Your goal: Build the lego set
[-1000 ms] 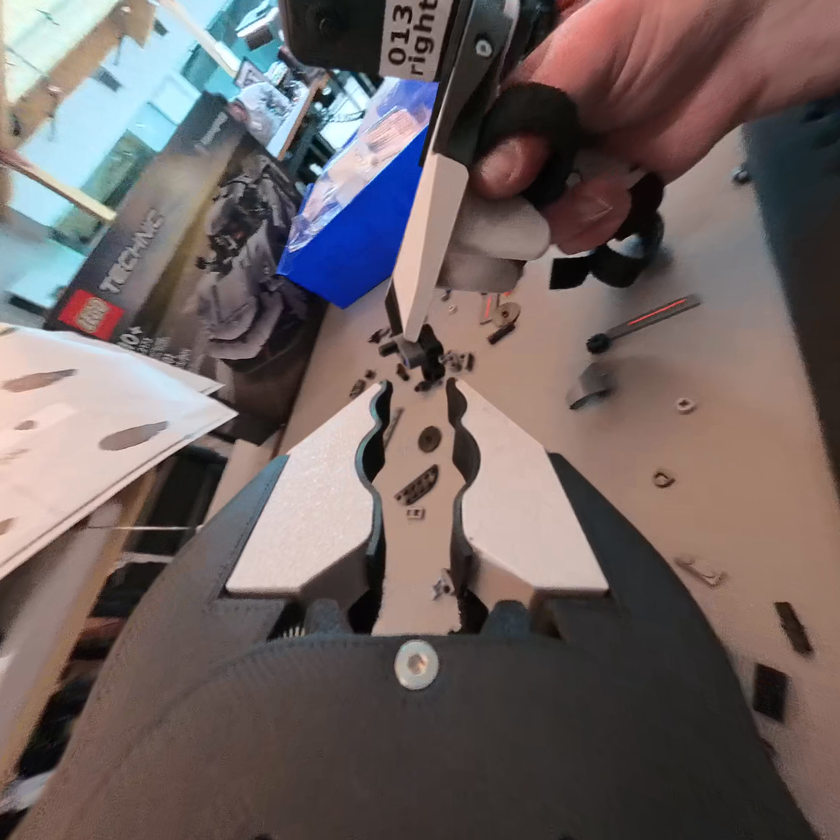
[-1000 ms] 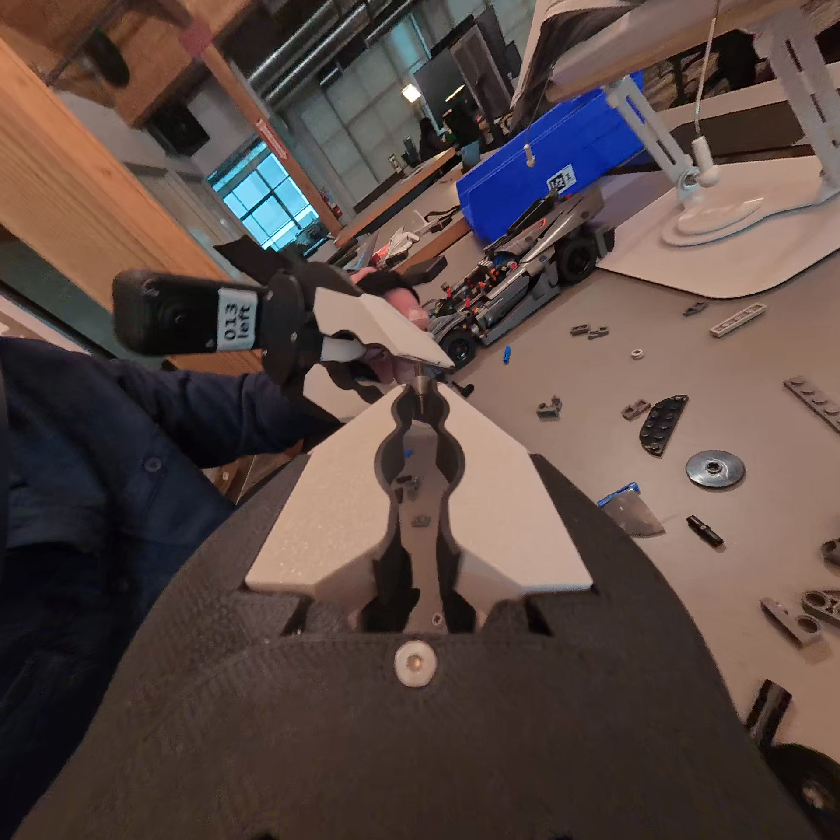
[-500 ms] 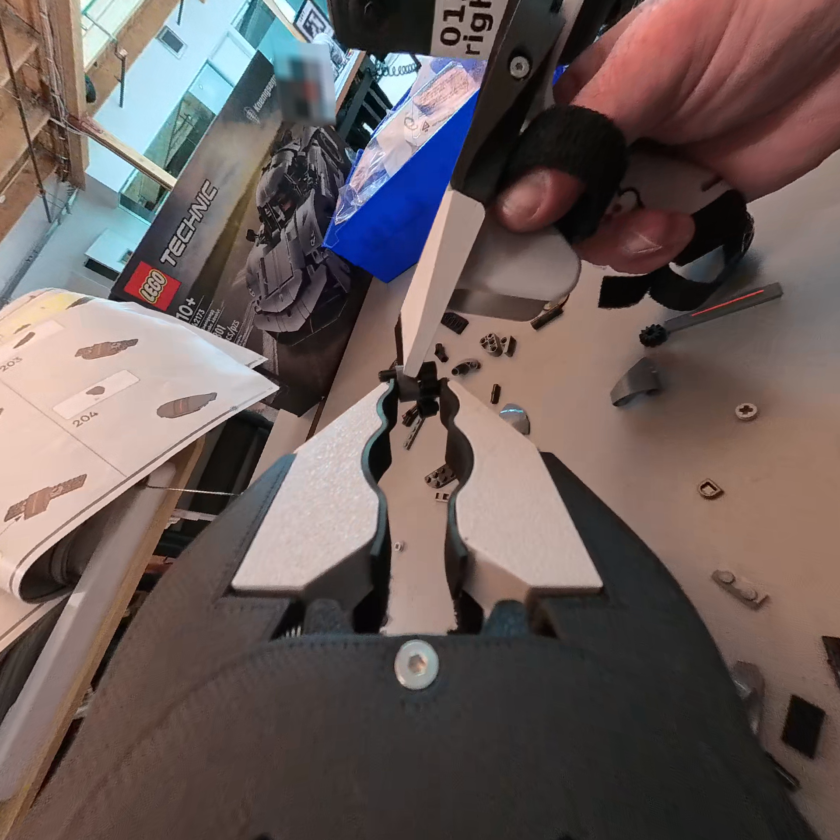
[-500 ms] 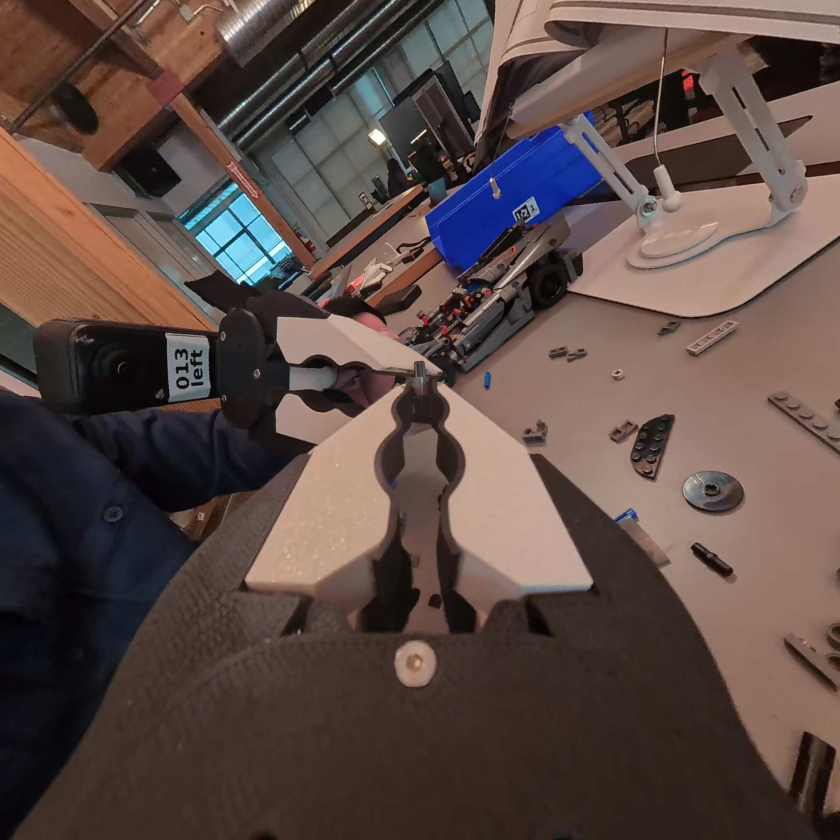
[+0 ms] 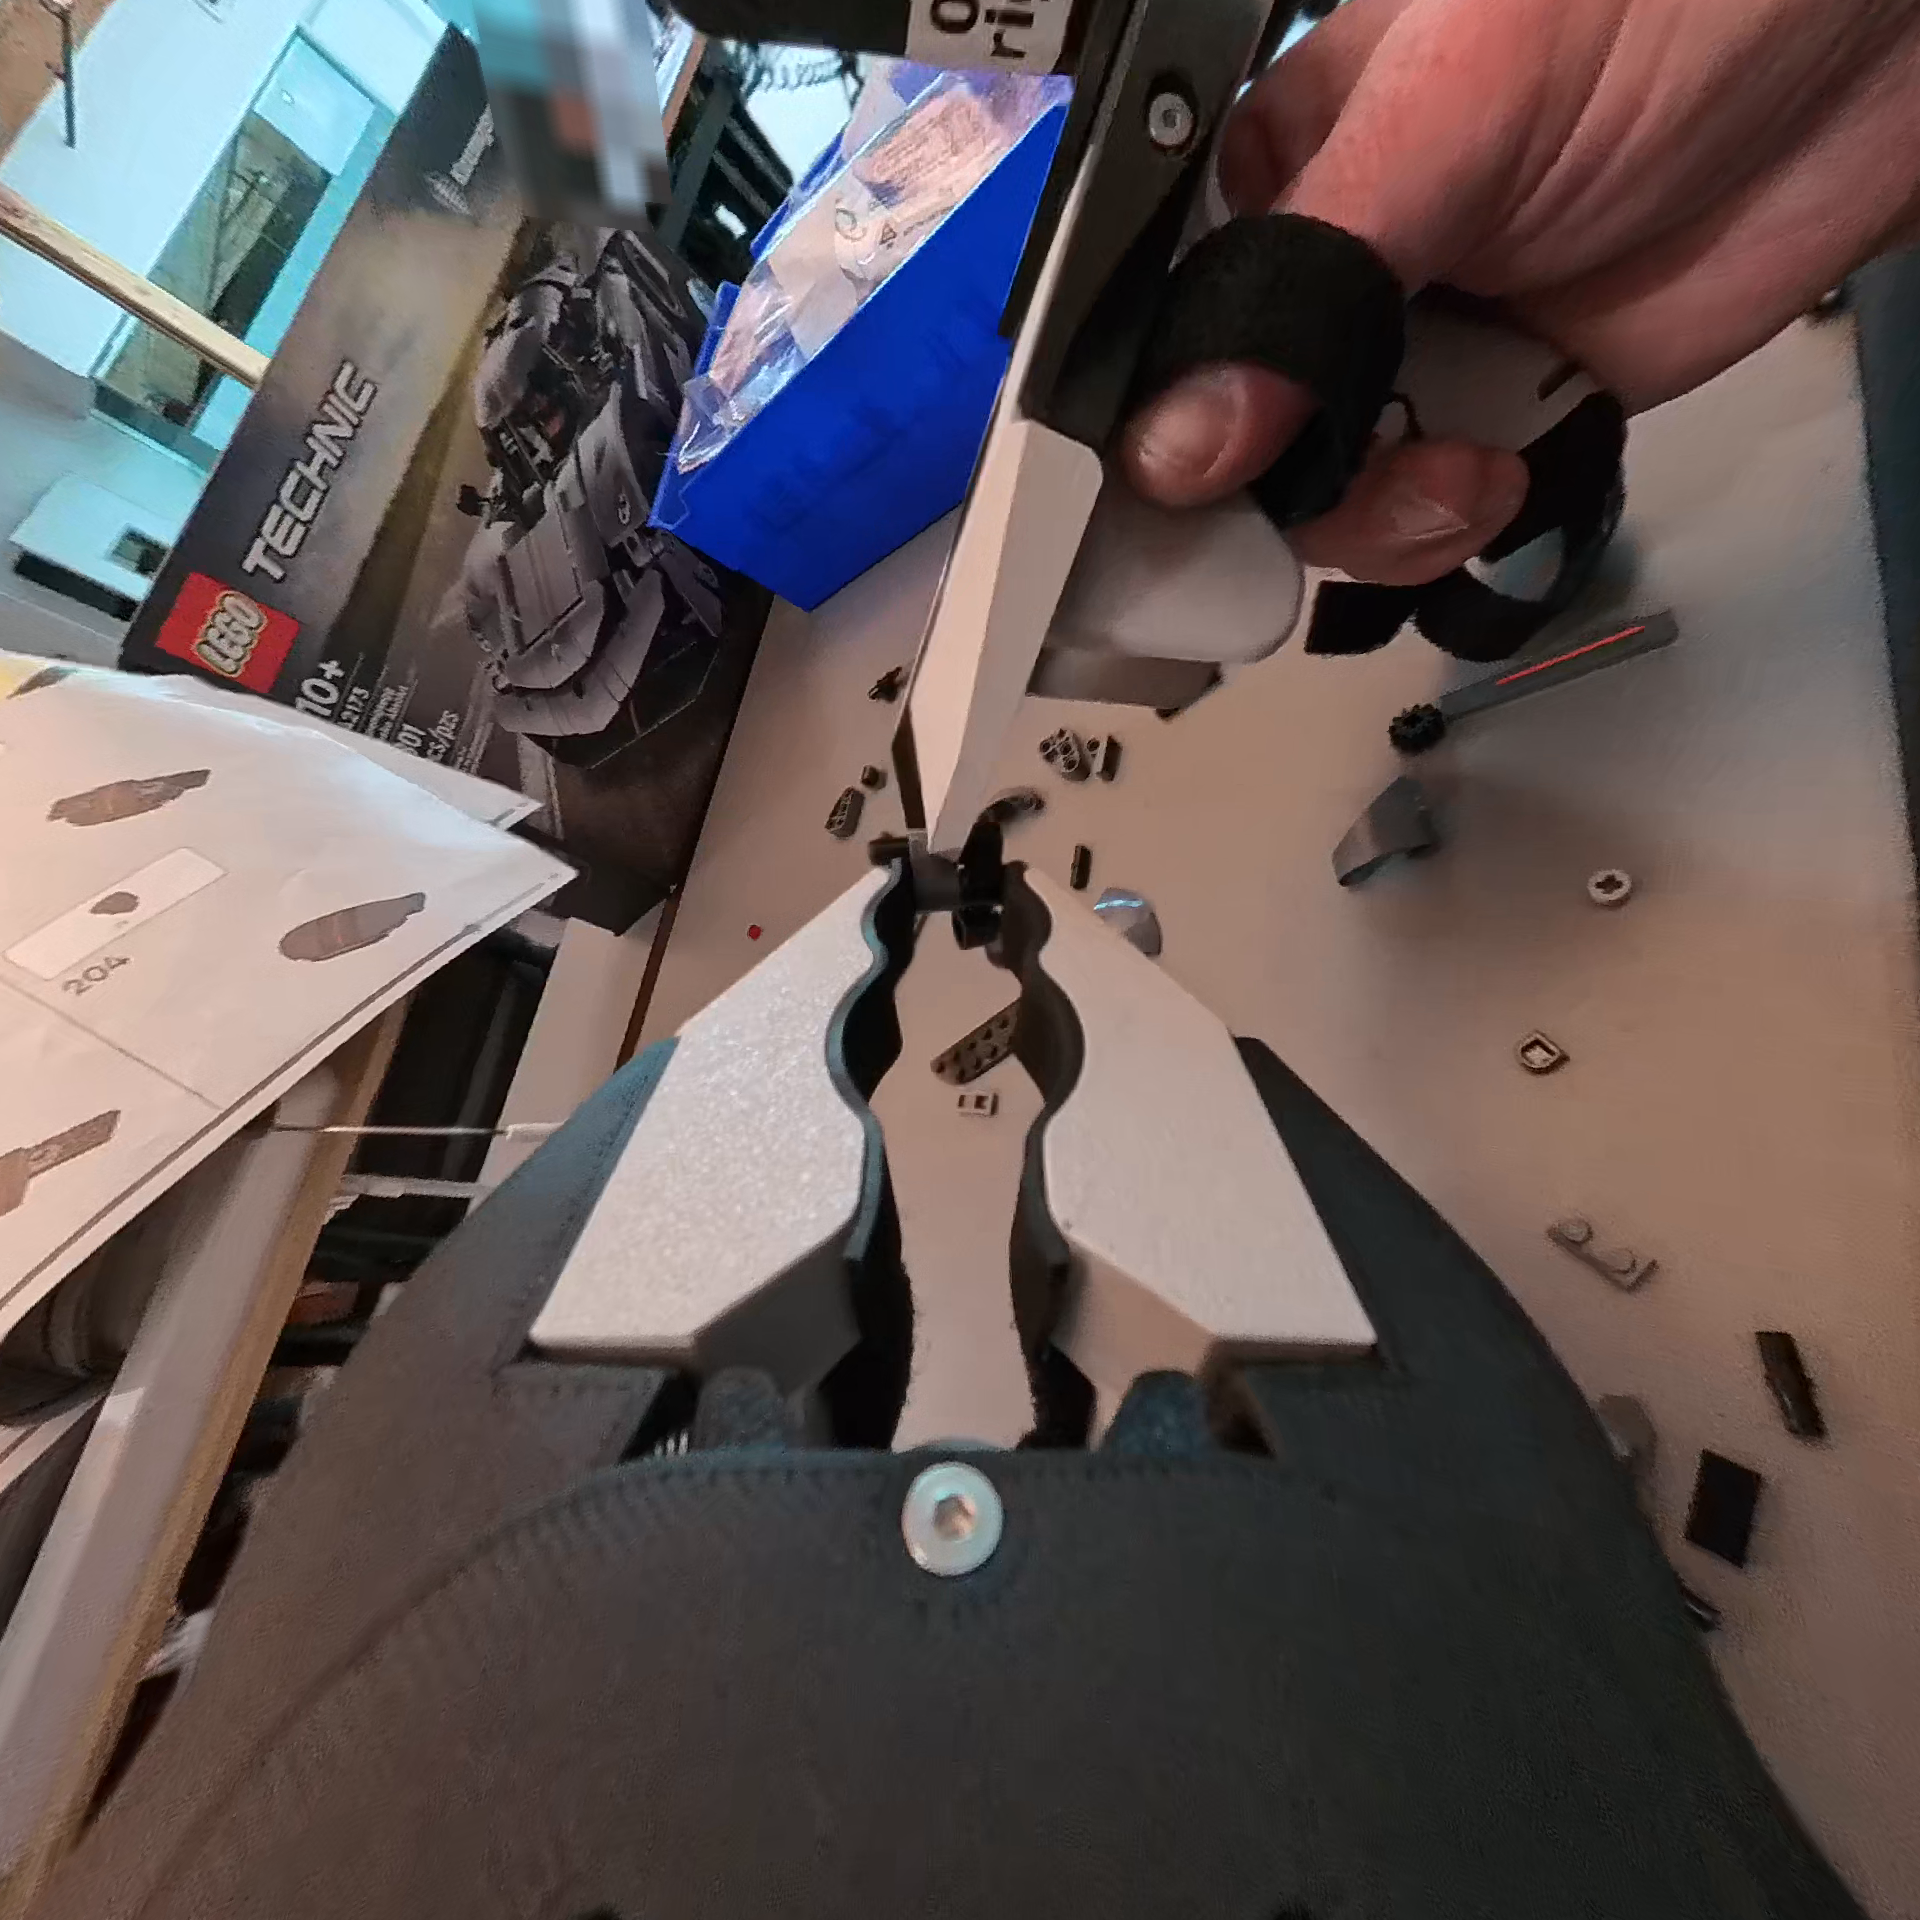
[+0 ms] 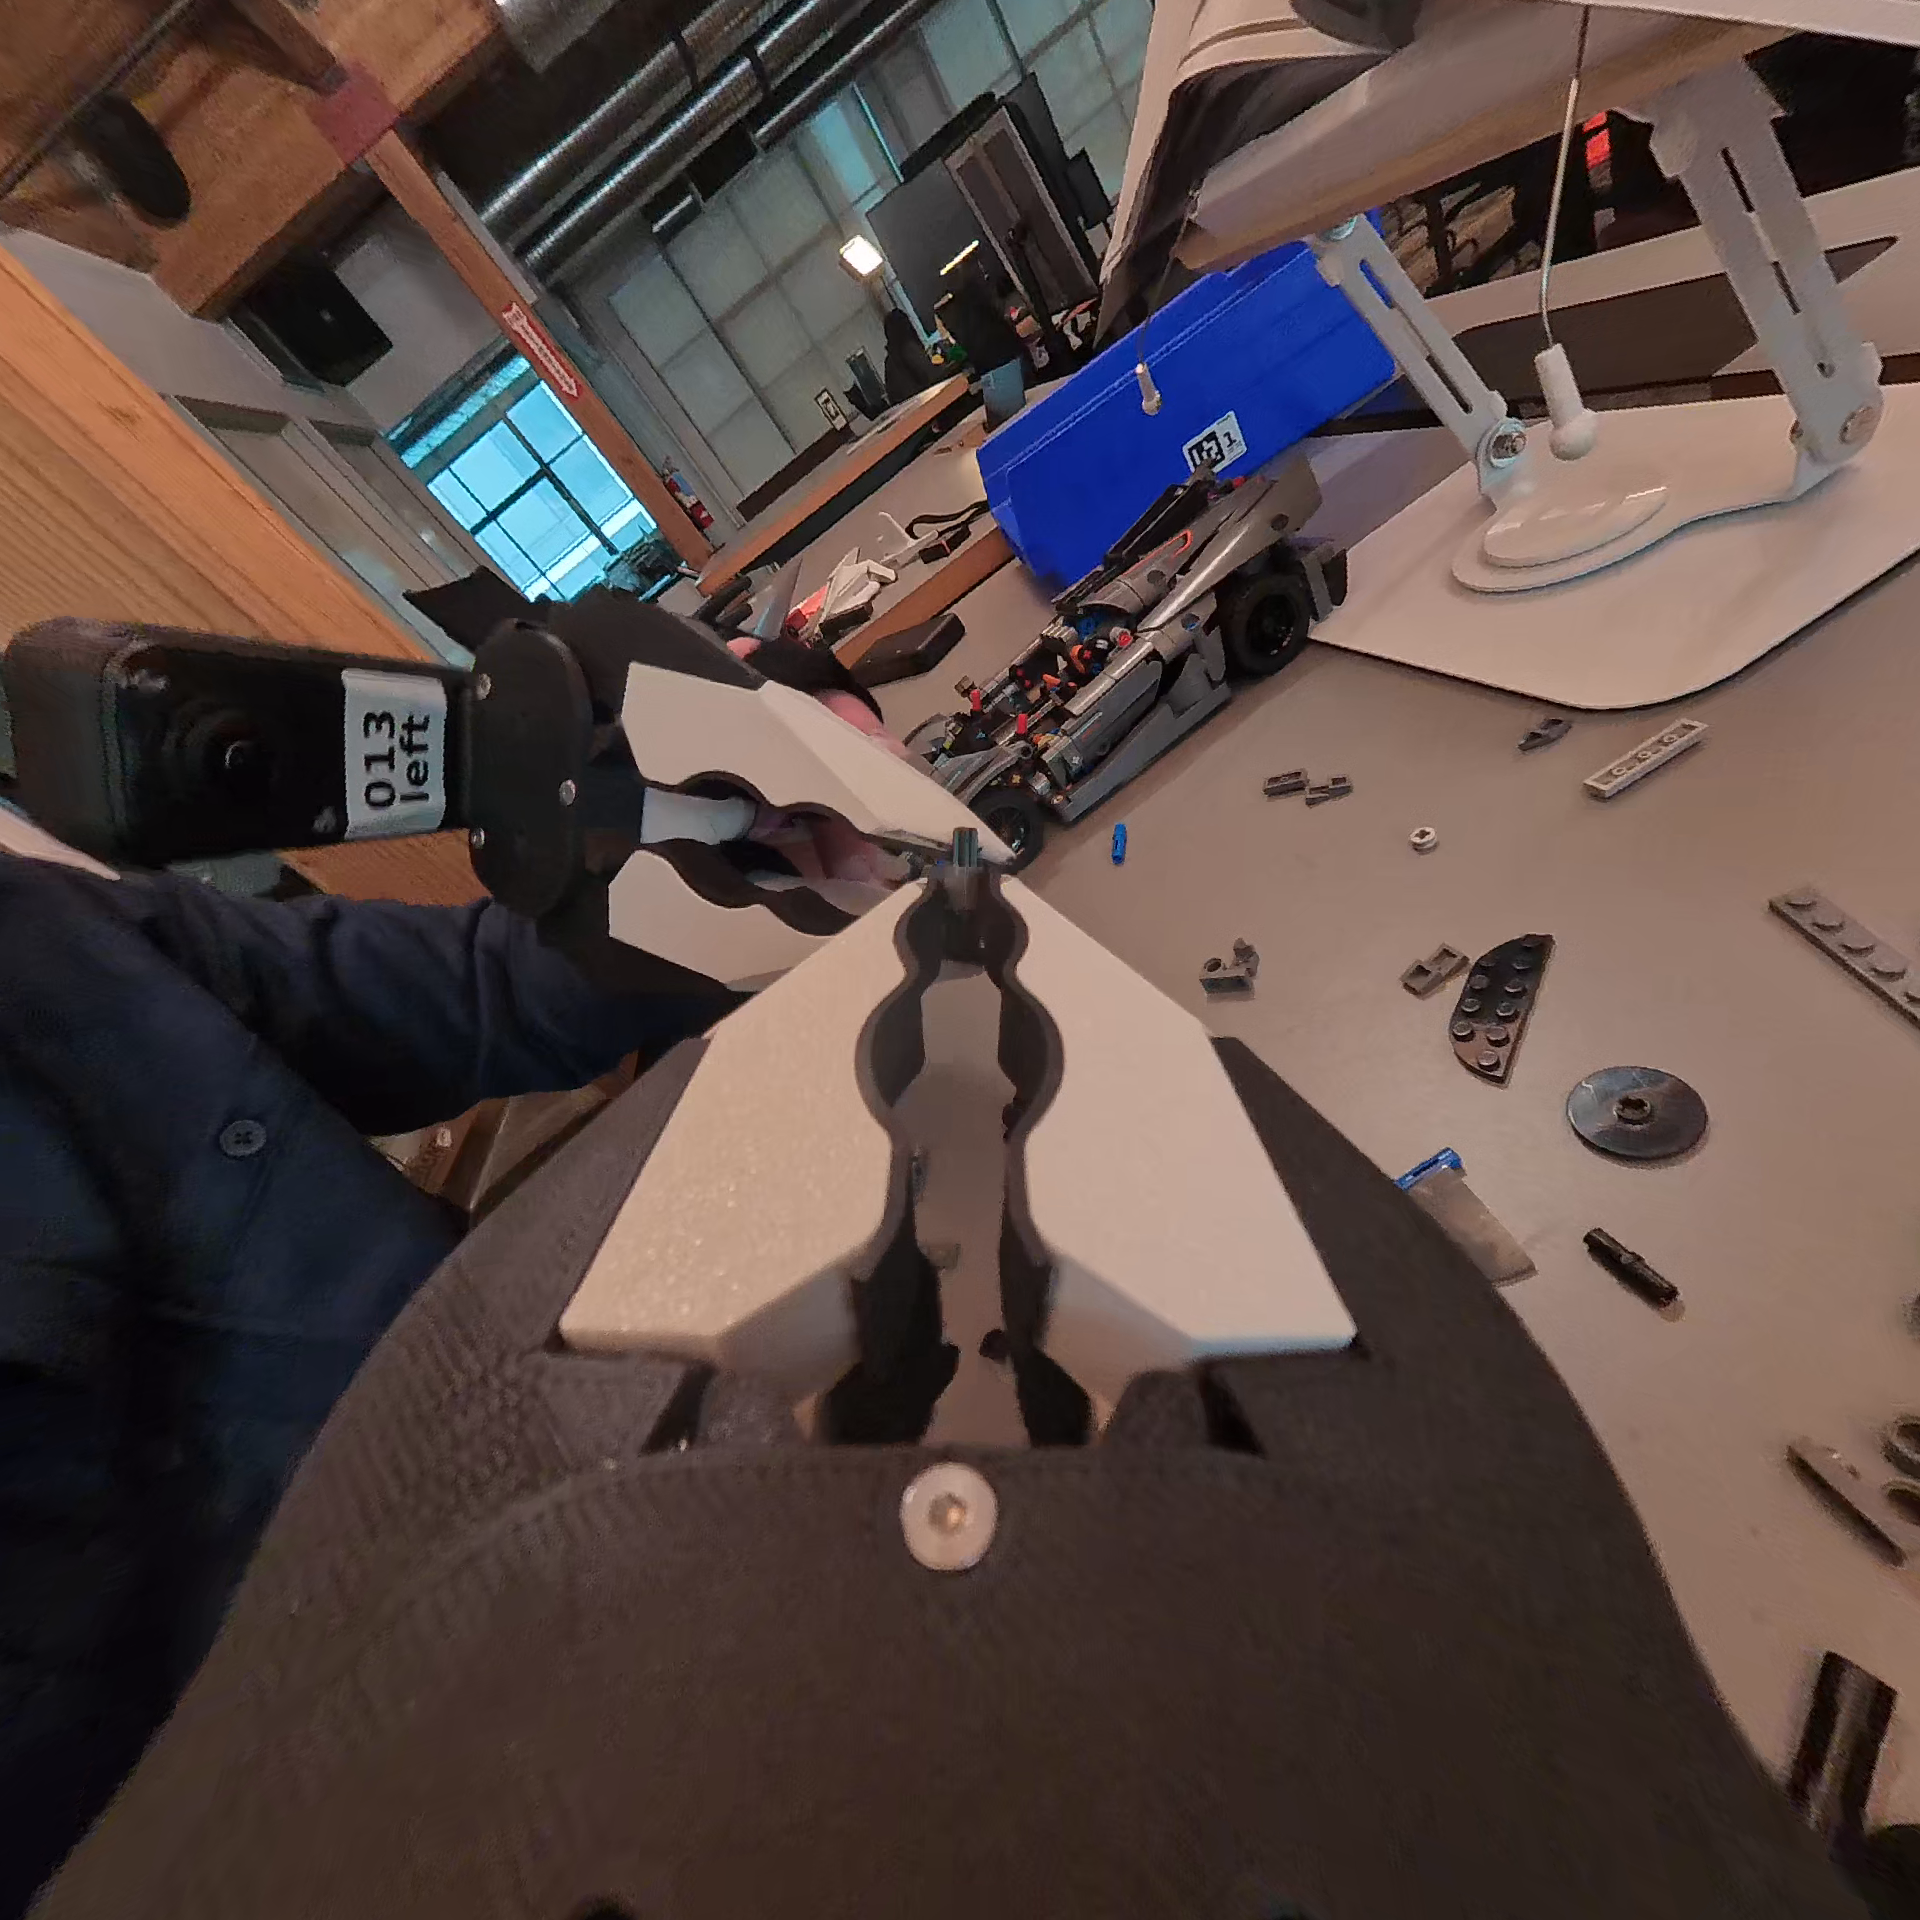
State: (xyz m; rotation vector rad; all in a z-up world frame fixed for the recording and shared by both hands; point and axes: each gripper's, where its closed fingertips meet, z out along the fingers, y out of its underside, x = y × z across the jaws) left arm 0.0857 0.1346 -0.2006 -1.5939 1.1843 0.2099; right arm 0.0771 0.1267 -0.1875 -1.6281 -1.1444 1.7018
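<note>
Left claw (image 5: pixel 951 899) nearly closed, tips pinching a small black connector piece (image 5: pixel 971 894) held above the table (image 5: pixel 1558 1039). Right claw (image 6: pixel 961 899) narrow too, gripping a small pin (image 6: pixel 964 847) (detail too small to resolve). Tips meet head-on; the pin's axis looks aimed into the connector. Half-built car (image 6: pixel 1132 644) sits farther back.

Open workshop (exposed ducts (image 6: pixel 665 135), worktables (image 6: pixel 1351 935)).
</note>
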